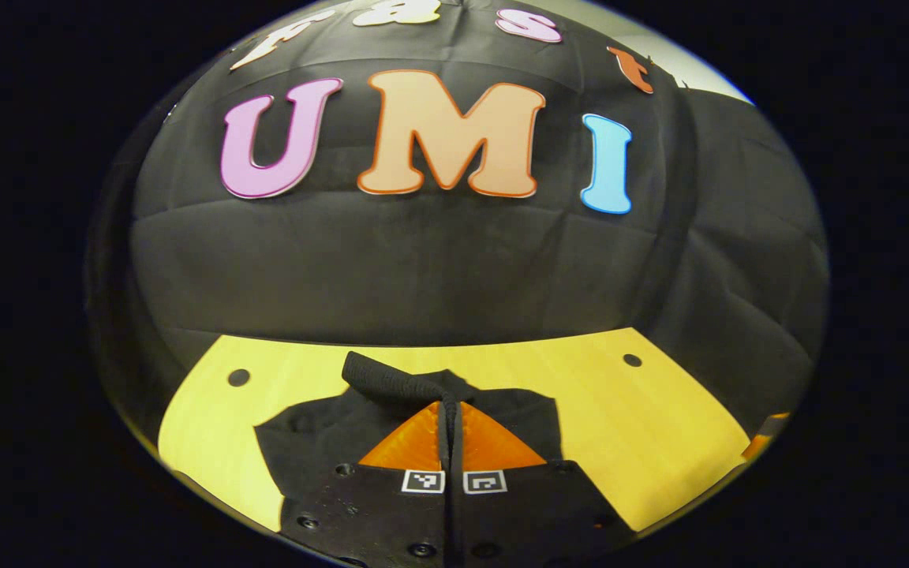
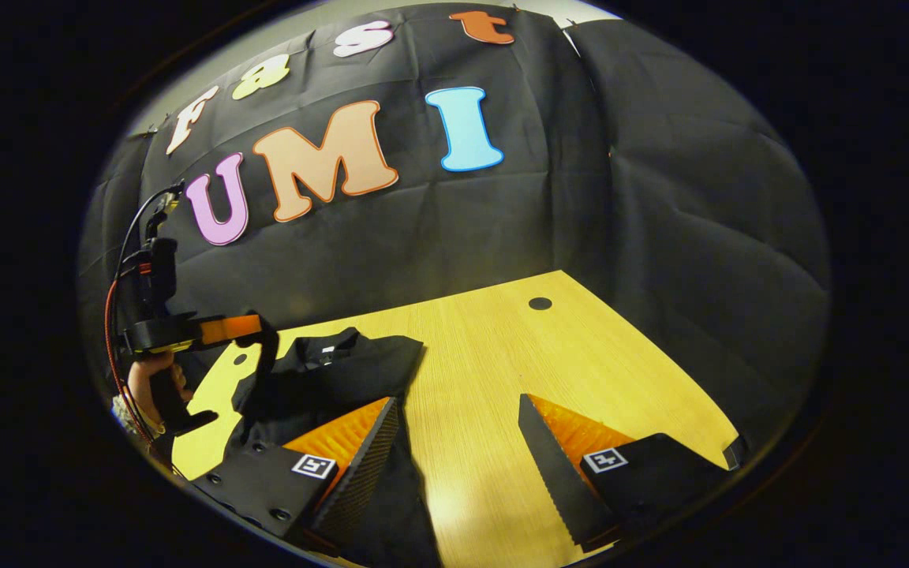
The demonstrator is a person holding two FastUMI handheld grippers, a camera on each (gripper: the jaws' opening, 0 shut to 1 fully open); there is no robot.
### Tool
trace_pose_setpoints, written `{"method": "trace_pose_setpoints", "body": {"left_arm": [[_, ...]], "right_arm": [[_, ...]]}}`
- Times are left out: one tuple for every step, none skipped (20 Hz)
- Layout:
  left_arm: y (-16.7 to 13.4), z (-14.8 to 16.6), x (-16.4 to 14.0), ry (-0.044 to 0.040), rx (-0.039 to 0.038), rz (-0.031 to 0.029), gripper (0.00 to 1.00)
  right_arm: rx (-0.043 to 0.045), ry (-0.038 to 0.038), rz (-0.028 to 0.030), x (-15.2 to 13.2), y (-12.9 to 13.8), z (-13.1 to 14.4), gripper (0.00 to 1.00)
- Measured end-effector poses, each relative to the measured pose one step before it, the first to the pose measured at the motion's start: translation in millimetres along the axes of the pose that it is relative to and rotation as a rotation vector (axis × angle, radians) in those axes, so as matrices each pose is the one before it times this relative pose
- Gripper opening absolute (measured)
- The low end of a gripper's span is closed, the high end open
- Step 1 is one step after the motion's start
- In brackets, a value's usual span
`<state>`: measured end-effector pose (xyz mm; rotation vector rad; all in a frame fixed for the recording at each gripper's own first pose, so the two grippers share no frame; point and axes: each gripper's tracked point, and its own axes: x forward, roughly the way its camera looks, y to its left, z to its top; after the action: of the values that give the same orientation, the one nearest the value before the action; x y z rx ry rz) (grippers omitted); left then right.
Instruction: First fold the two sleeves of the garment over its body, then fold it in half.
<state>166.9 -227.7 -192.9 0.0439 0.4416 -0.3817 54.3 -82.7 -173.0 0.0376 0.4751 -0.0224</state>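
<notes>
Black garment [image 2: 344,367] on yellow table [image 2: 502,371], lower left of right gripper view; lower centre of left gripper view. Left gripper [image 1: 450,410] clenched on black cuff-like strip [image 1: 391,383], likely sleeve, lifted above body. Right gripper [image 2: 458,426] released, jaws wide apart over bare wood beside garment edge. Judgement: sleeve fold under way on one side; other sleeve's state unclear; half fold remains.
</notes>
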Motion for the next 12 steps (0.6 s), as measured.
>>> {"method": "trace_pose_setpoints", "body": {"left_arm": [[-13.18,-1.43,5.62,-0.00056,0.00078,-0.01145,0.0],[-9.99,-0.82,6.34,0.00242,0.00269,-0.00873,0.0],[-7.57,-3.65,6.56,0.0038,0.00438,-0.0042,0.0],[-6.85,-2.06,8.15,0.00546,0.00689,0.00286,0.0],[-4.89,-3.31,6.21,0.00606,0.00791,0.00838,0.0],[-4.11,-4.5,4.79,0.00943,0.00213,0.00288,0.0],[-2.96,-6.86,4.14,0.01462,-0.00551,-0.00043,0.0],[-2.89,-6.97,4.98,0.01957,-0.0109,-0.00216,0.0],[-2.69,-10.37,5.1,0.02146,-0.01594,-0.00166,0.0],[-2.34,-8.35,3.7,0.02238,-0.03153,-0.0063,0.0],[-3.8,-7.9,5.64,0.01468,-0.04395,-0.01169,0.0],[-3.44,-5.51,3.44,0.01301,-0.0427,-0.01297,0.0]], "right_arm": [[0.00874,0.00905,0.00059,-0.49,-4.43,-3.54,0.98],[0.00863,0.00566,0.00206,-0.78,-3.4,-3.16,0.98],[0.00891,0.00655,0.00259,-1.14,-4.28,-2.8,0.98],[0.00862,0.01039,0.00275,0.4,-2.94,-4.66,0.98],[0.00735,0.0127,-0.00073,0.33,-3.99,-5.28,0.98],[0.00452,0.01314,-0.00418,2.46,-2.73,-4.4,0.98],[0.00248,0.00808,-0.00461,1.03,-3.36,-3.25,0.98],[0.00329,0.00573,-0.00268,1.18,-5.84,-3.71,0.98],[0.0055,0.01017,0.00387,-0.12,-3.57,-4.22,0.98],[0.00706,0.01454,0.01098,1.37,-0.4,-4.97,0.98],[0.00228,0.0151,0.01011,1.64,0.37,-3.26,0.93],[-0.00542,0.01144,0.00305,3.37,-0.56,-3.22,0.98]]}}
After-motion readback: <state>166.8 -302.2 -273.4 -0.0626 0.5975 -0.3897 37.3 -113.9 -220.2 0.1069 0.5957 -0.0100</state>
